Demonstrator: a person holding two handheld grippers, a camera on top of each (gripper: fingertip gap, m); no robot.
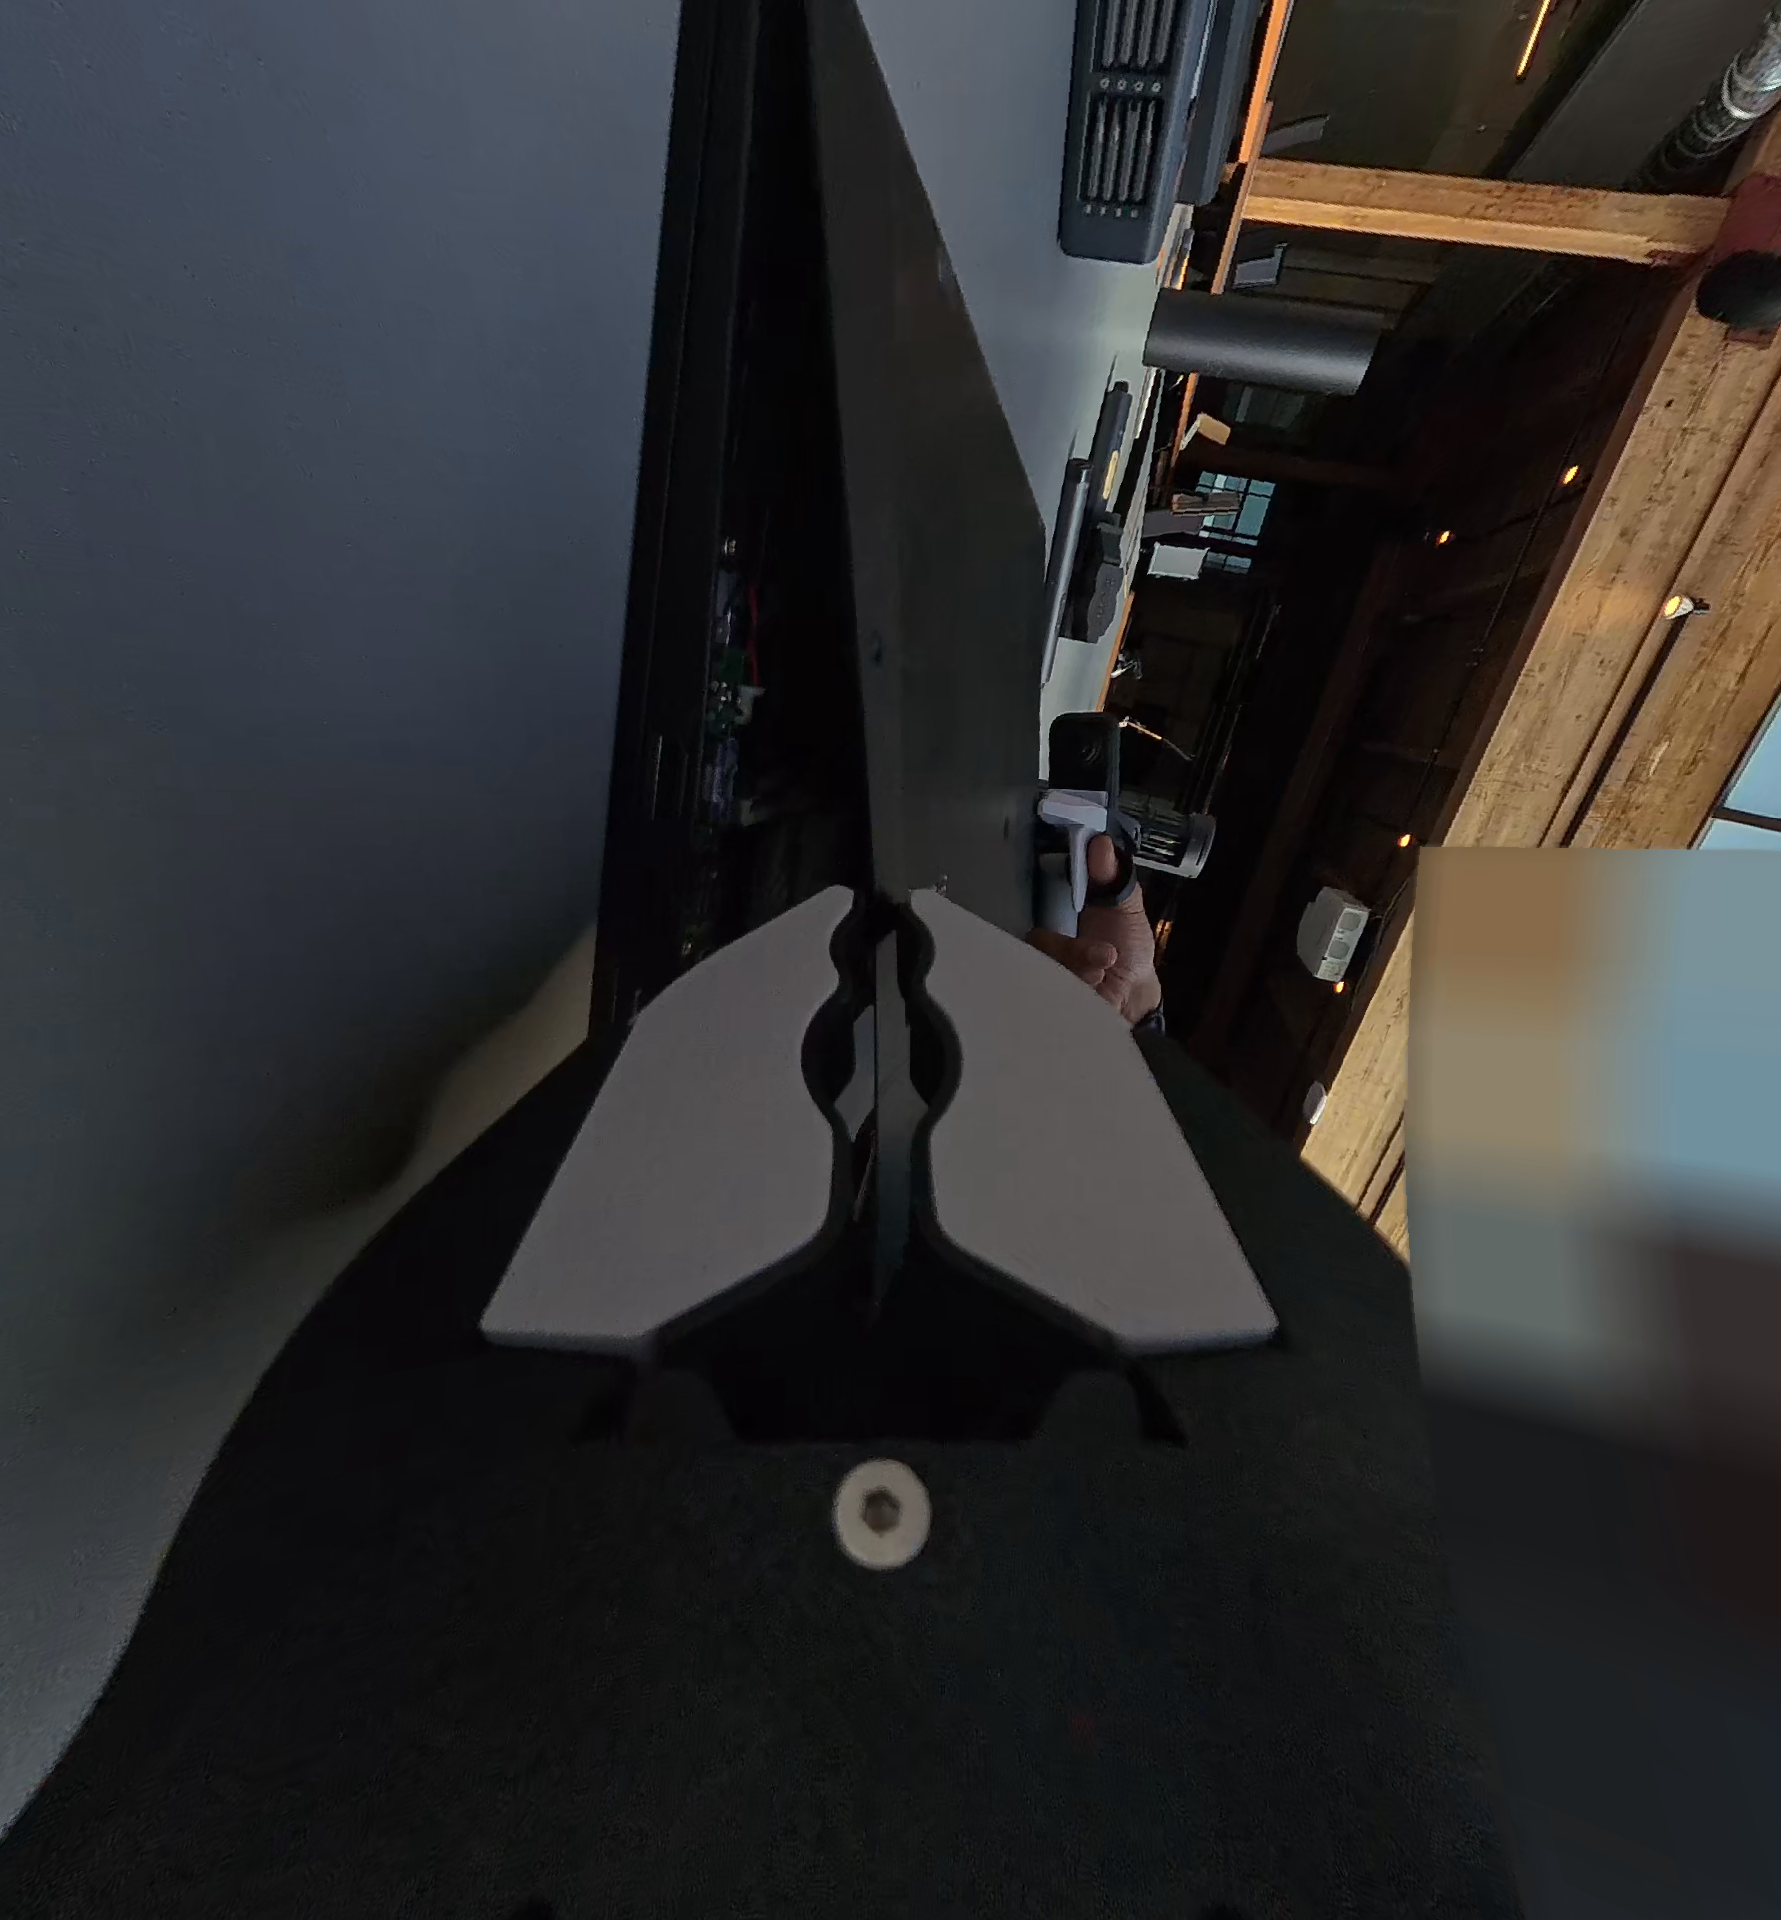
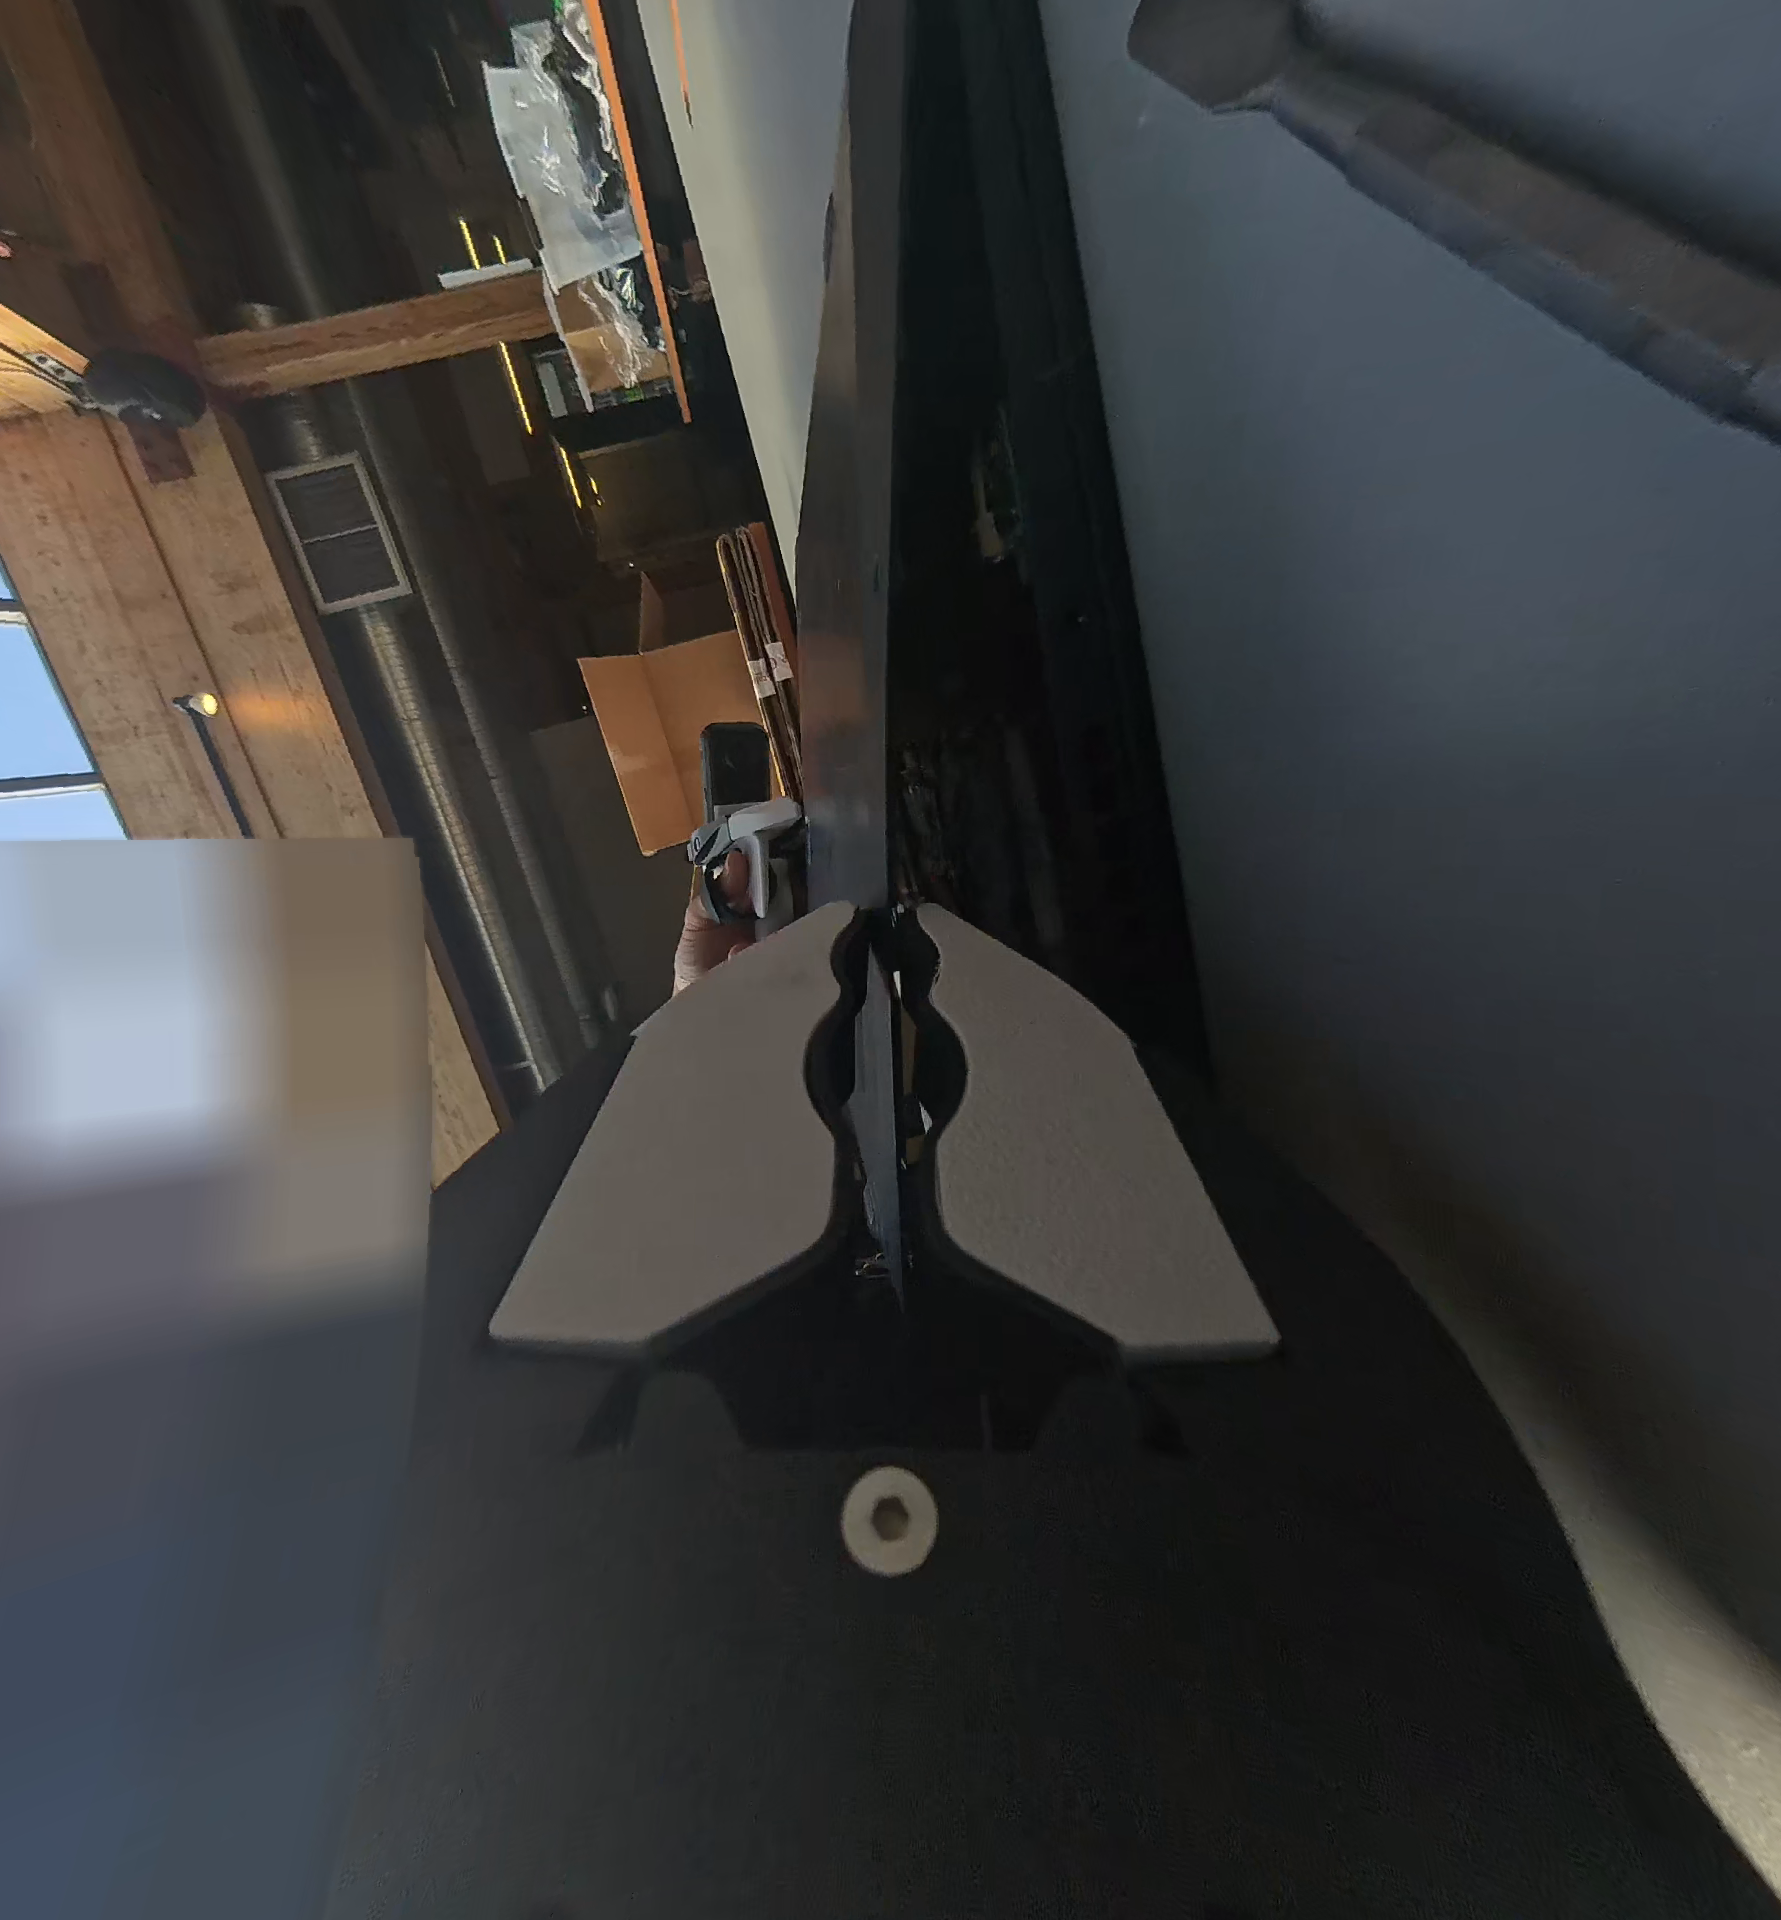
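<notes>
Gripping a thin black panel [image 1: 927, 520] edge, both tongs.

A thin black panel [image 1: 927, 520] filled the slot between my left fingers [image 1: 678, 1122] and between my right fingers [image 2: 1062, 1132] alike, leaving no room there. Beside it a gap opened onto the dark interior of a black case [image 1: 751, 644], narrow and crowded with components. The grey tabletop [image 1: 242, 520] lay bare on the far side. A dark bar [image 2: 1551, 239] crossed the upper corner.
</notes>
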